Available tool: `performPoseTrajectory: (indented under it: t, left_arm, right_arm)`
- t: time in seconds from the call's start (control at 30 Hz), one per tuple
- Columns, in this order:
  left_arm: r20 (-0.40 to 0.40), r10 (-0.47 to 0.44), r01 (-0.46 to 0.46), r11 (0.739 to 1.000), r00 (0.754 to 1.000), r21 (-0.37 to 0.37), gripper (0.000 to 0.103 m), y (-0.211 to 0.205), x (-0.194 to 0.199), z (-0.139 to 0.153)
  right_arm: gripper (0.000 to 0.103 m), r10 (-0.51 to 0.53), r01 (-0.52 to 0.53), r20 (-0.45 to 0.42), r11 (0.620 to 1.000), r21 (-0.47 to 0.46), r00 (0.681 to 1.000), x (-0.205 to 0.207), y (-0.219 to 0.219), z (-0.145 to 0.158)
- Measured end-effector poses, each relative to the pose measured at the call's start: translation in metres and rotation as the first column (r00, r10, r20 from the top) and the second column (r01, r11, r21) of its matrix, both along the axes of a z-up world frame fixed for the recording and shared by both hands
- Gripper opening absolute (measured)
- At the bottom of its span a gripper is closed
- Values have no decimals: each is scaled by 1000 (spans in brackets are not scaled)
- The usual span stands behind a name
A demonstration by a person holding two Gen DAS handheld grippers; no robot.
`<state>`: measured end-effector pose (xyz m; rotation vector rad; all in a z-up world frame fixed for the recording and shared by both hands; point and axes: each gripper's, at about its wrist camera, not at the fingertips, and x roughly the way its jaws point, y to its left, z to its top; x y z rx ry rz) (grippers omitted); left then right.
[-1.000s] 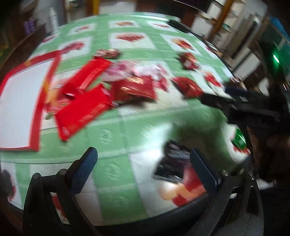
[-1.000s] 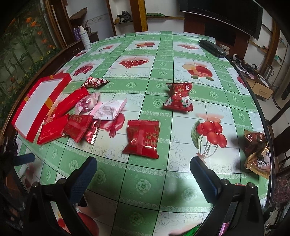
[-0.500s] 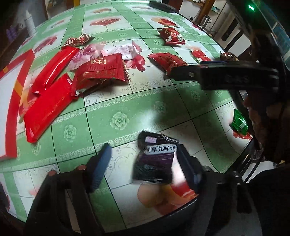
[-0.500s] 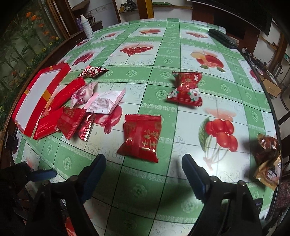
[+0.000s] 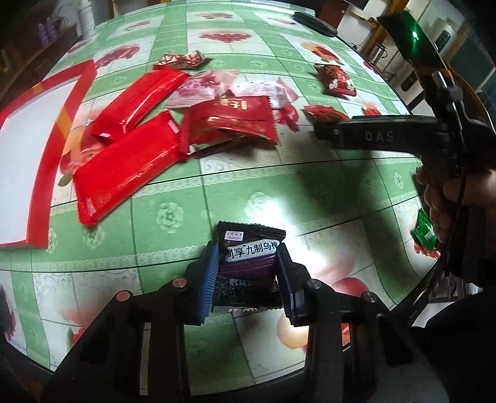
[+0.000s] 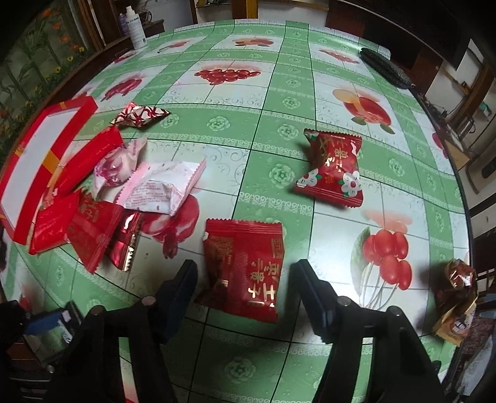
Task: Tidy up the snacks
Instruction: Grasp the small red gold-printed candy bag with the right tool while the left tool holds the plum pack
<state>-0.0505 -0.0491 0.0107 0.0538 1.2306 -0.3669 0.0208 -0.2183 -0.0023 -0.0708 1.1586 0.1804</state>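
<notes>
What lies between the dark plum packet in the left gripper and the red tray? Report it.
The left gripper is shut on the dark plum packet. Toward the red tray lies mostly bare tablecloth. The two long red packets lie beside the tray's near edge, slightly off the direct line, so nothing visible blocks a lifted carry.

Green fruit-print tablecloth (image 6: 279, 130); dark wooden shelving (image 6: 387, 28) behind

A dark purple snack packet (image 5: 248, 257) with white lettering lies flat at the near desk edge. A red gold-lettered packet (image 6: 245, 266) lies flat mid-desk; a second, flower-printed (image 6: 333, 167), lies beyond it. Long red packets (image 5: 124, 167) and pink wrappers (image 6: 161, 189) cluster beside the red-rimmed tray (image 6: 18, 173).
</notes>
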Motion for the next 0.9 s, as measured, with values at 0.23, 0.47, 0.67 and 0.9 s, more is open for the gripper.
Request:
performPoseTrajectory:
  t: [0.23, 0.47, 0.67, 0.9]
  left_arm:
    - [-3, 14, -14, 1000, 1000, 10, 35, 7, 2, 1]
    - [3, 14, -14, 999, 1000, 29, 35, 9, 7, 0]
    - [6, 24, -24, 999, 1000, 32, 35, 10, 12, 0]
    - [7, 39, -39, 999, 999, 20, 34, 16, 17, 2]
  right_arm:
    - [50, -22, 21, 36, 999, 24, 999, -5, -5, 4]
    - [49, -42, 39, 41, 998, 52, 998, -10, -8, 5]
    - [48, -38, 36, 37, 997, 62, 999, -15, -6, 5]
    - [45, -33, 30, 33, 997, 74, 999, -17, -8, 8]
